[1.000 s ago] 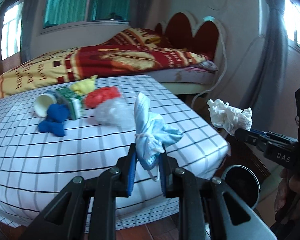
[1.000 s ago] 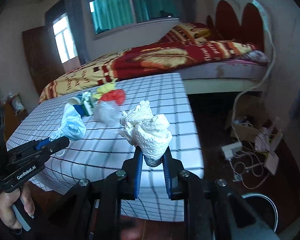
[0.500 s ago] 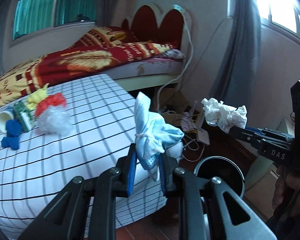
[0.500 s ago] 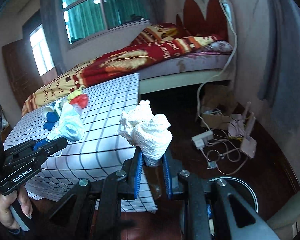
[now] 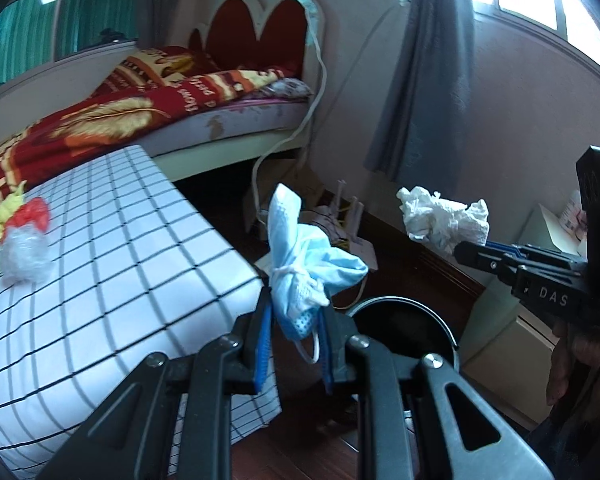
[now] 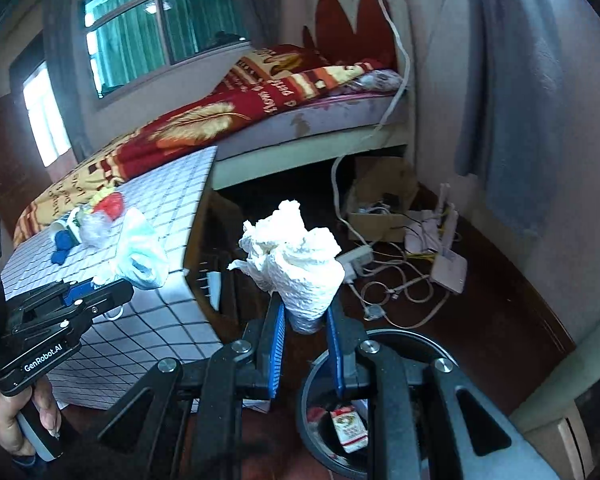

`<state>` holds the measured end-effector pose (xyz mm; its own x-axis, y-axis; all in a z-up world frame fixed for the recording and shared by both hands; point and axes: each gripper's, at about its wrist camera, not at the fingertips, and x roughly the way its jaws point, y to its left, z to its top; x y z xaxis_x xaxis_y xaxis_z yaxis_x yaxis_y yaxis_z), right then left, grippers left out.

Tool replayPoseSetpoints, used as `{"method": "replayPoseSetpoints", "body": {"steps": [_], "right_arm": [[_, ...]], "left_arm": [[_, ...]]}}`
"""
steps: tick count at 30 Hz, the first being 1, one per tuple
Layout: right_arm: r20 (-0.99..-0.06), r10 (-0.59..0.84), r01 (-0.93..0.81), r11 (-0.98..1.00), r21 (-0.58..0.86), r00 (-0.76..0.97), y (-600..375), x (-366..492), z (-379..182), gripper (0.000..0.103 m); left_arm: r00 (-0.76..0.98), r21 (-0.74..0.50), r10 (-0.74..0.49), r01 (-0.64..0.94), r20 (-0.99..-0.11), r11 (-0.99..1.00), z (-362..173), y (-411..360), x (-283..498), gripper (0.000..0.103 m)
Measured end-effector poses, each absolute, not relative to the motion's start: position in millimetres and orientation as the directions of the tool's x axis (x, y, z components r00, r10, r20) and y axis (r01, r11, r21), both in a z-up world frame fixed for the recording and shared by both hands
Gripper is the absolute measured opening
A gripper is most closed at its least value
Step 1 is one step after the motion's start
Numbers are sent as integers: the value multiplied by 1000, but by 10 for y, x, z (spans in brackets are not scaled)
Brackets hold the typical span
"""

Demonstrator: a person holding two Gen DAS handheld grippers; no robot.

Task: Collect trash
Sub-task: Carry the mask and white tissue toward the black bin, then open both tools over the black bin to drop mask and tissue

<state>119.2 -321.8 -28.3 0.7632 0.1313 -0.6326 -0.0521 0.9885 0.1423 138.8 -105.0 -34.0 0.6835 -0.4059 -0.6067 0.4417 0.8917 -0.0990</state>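
Both hands have swung away from the checked white desk toward the round black waste bin on the floor, which a second ago sat at the lower right edge of each view and now lies just beneath the tools. Left tongs are nearly closed, pinching the lower end of a crumpled pale-blue face mask that stands up in the middle of the left view, one ear loop dangling below the pads. Right tongs are likewise nearly closed on the narrow base of a wadded white paper tissue, centre frame in the right view, with the bin's mouth at lower right and a small printed packet already lying inside. Both pieces look feather-light, soft and easily squashed; neither seems slippery, yet the mask's loop could snag on a pad when let go, so I would judge a grip low on the bunched part the safest. More litter waits at the upper left of the right view: a red crumpled wrapper, a clear plastic bag and blue scraps.
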Motion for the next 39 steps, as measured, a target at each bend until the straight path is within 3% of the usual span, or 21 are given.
{"method": "replayPoseSetpoints", "body": {"steps": [19, 39], "right_arm": [[-711, 9, 102, 988, 114, 704, -4063, 833, -689, 21], [-859, 38, 87, 992, 96, 510, -4266, 1024, -1690, 21]], "left_arm": [[523, -111, -490, 596, -697, 795, -768, -1978, 1324, 22], [319, -153, -448, 648, -835, 746, -1556, -2459, 1538, 22]]}}
